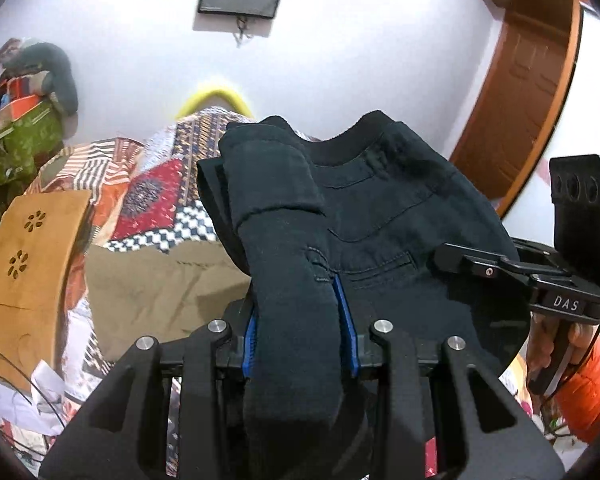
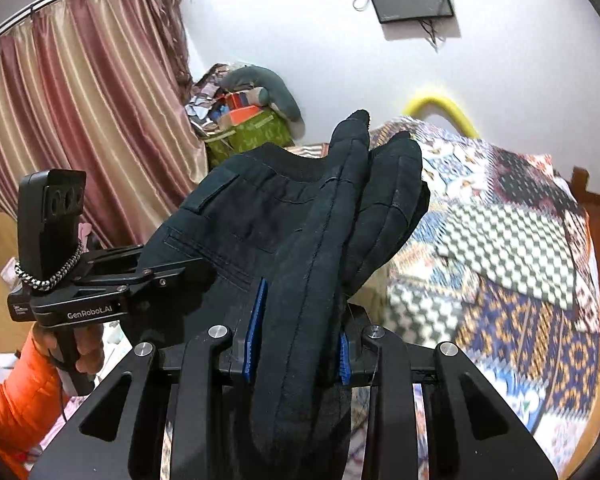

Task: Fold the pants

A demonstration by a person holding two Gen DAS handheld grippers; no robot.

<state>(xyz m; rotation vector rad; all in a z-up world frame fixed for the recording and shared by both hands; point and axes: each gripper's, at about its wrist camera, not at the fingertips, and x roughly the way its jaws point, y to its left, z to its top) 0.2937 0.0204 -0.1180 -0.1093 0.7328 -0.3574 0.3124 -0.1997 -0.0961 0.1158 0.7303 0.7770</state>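
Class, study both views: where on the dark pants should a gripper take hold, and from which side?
Grip the pants at the two outer ends of the waistband, one gripper per side, coming in from the edges. The left gripper and right gripper already pinch bunched fabric there, and the waistband spans between them, so the cloth probably hangs evenly.

The pants [image 1: 400,208] are dark, matt woven cloth with stitched seams. Each gripper is matt black plastic with shiny metal pins, and the fingers [image 1: 346,320] carry ribbed blue pads. The bed [image 2: 500,280] has patterned cloth; the curtain [image 2: 80,100] looks satiny, the door [image 1: 516,120] varnished wood.
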